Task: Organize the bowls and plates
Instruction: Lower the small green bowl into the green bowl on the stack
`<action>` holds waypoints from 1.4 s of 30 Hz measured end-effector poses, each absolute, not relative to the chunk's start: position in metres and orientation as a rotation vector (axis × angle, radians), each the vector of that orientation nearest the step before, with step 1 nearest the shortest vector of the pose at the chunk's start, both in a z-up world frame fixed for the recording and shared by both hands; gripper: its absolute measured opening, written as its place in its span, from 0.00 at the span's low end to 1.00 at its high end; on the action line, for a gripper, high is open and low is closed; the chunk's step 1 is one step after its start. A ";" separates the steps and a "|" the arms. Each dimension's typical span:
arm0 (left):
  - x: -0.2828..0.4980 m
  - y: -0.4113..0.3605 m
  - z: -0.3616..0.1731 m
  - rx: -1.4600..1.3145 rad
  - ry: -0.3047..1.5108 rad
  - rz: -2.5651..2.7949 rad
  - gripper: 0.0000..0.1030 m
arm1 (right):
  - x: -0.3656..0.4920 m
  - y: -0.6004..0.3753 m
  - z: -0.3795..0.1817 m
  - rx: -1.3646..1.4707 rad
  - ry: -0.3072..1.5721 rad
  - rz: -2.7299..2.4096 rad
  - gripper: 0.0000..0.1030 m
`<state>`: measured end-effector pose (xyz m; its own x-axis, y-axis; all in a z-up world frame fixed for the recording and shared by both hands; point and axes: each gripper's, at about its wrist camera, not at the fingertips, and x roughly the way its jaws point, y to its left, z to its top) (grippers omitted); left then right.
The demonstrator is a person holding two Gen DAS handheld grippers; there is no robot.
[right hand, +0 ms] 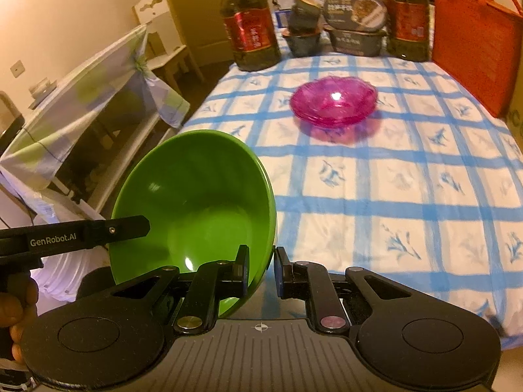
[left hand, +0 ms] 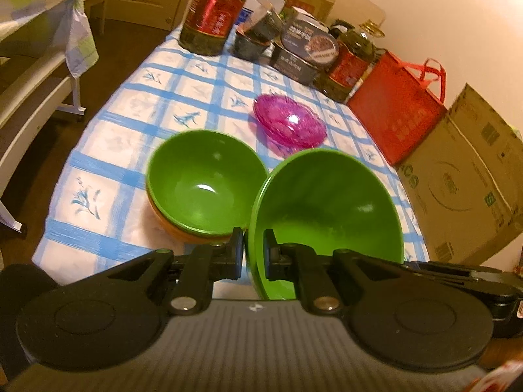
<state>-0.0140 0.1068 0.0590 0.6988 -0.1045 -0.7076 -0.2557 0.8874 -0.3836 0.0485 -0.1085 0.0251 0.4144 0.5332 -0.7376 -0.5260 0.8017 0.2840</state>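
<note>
The table (left hand: pixel 130 150) has a white cloth with blue checks and fills most of both views. Along its right edge stand a cardboard box (left hand: pixel 464 176) and, farther back, a red bag (left hand: pixel 395 114). At the far edge are two dark oil bottles with red labels, one (left hand: pixel 212 9) toward the left corner and one (left hand: pixel 353 62) toward the right. Between them are some dark food tubs (left hand: pixel 304 52), stacked and partly blurred. The held bowl (left hand: pixel 330 196) is green and hangs over the near edge of the table. It is tilted steeply, so its inside faces both cameras, and it does not rest on the cloth. Just beside it, toward the left edge, a second green bowl (left hand: pixel 206 179) sits upright inside an orange bowl (left hand: pixel 176 228) on the table. The two green rims nearly touch in the left view. The pink bowls (left hand: pixel 291 124) are clear plastic and nested together. They stand near the middle of the table, well apart from the held bowl. The left claw (left hand: pixel 254 241) is clamped on the left rim of the held bowl, one finger inside and one outside. The right claw (right hand: pixel 261 268) is clamped on the right rim of what seems to be the same bowl (right hand: pixel 196 196).
</note>
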 end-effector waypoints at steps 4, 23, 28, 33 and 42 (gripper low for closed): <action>-0.010 0.121 0.063 -0.486 0.784 0.116 0.10 | 0.057 -0.094 0.025 0.016 0.937 0.692 0.15; 0.057 0.188 0.040 -0.489 0.815 0.229 0.10 | 0.139 -0.011 0.004 -0.057 0.984 0.743 0.15; 0.069 0.197 0.023 -0.493 0.854 0.245 0.10 | 0.156 0.001 -0.014 -0.072 1.029 0.740 0.15; 0.073 0.200 0.012 -0.493 0.878 0.250 0.10 | 0.161 0.005 -0.027 -0.080 1.056 0.740 0.15; 0.073 0.199 0.008 -0.462 0.892 0.256 0.10 | 0.162 0.009 -0.031 -0.093 1.070 0.742 0.15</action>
<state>0.0728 0.1987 0.0075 0.6068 0.0241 -0.7945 -0.4005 0.8726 -0.2795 0.1616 0.0094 -0.0310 0.2660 0.5058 -0.8206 -0.5916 0.7578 0.2753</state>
